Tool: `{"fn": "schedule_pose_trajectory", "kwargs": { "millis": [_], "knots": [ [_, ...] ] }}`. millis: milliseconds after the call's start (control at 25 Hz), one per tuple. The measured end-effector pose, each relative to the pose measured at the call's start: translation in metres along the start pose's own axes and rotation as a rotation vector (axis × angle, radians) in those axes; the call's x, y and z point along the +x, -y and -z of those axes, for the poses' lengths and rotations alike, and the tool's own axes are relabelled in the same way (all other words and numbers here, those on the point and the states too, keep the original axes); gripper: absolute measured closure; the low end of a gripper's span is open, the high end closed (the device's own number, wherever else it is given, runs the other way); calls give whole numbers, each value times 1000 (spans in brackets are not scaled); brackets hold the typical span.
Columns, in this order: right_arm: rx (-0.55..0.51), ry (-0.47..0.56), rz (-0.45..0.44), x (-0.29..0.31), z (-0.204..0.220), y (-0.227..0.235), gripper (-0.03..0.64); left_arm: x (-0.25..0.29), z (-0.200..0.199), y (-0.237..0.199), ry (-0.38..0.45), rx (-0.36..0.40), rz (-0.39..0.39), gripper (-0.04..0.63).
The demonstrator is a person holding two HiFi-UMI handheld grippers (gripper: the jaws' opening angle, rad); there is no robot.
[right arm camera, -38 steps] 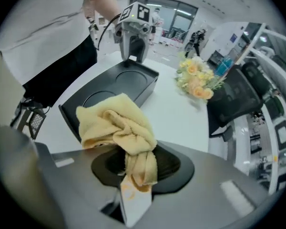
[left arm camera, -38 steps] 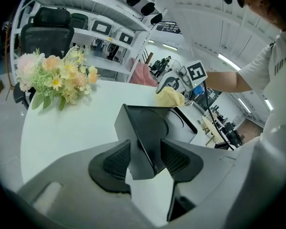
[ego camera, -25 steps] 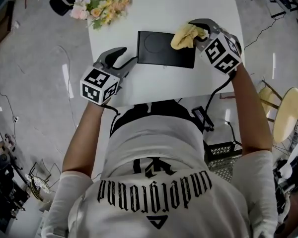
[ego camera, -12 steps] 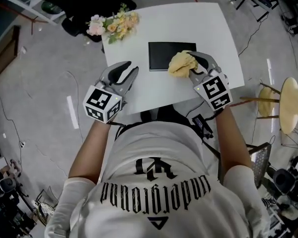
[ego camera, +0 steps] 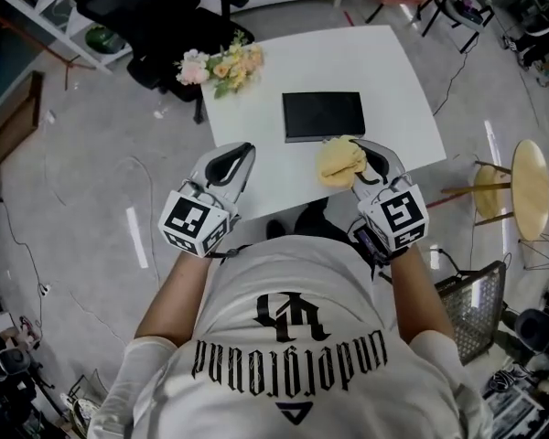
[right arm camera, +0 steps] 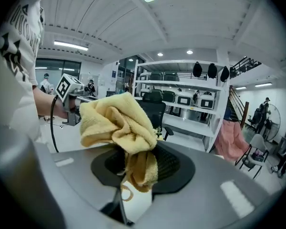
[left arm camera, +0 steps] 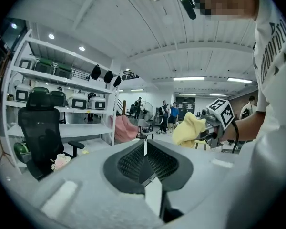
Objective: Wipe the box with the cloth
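The flat black rectangular box (ego camera: pixel 323 115) lies on the white table (ego camera: pixel 393 80), just on the far side of the right tool (ego camera: pixel 371 161), which is clamped on a crumpled yellow cloth (ego camera: pixel 340 161). The left tool (ego camera: pixel 231 161) has just been closing its jaws, which now meet with nothing between them.

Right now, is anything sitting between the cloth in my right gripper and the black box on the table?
Nothing visible. The right gripper holds the cloth by the near edge of the box, with only bare white table between them. The flowers lie off at the table's far left corner, clear of that path.
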State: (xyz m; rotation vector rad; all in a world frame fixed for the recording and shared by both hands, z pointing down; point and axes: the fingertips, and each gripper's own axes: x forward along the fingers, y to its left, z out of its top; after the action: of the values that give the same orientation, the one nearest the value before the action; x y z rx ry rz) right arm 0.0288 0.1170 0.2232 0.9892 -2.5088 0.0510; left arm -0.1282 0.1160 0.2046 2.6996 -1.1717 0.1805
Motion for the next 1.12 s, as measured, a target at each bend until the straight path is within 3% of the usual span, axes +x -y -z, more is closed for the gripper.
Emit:
{"fn": "schedule_pose_trajectory", "kwargs": {
  "millis": [320,600,880,1120],
  "knots": [
    [11,-18,23,-42,-3,-10,499,-21,-27,19,71,-14,11,588],
    [-3,-2,-11,-66,-4,-4,497,-31,-37,44,63,-28,-5,588],
    [5,24,-56,-124,21,10,495,-15,-40,105,53,-16,-51,588],
    [-5,51,-106,-194,54,23,497,-6,-35,183,45,-23,-109,588]
  ]
}}
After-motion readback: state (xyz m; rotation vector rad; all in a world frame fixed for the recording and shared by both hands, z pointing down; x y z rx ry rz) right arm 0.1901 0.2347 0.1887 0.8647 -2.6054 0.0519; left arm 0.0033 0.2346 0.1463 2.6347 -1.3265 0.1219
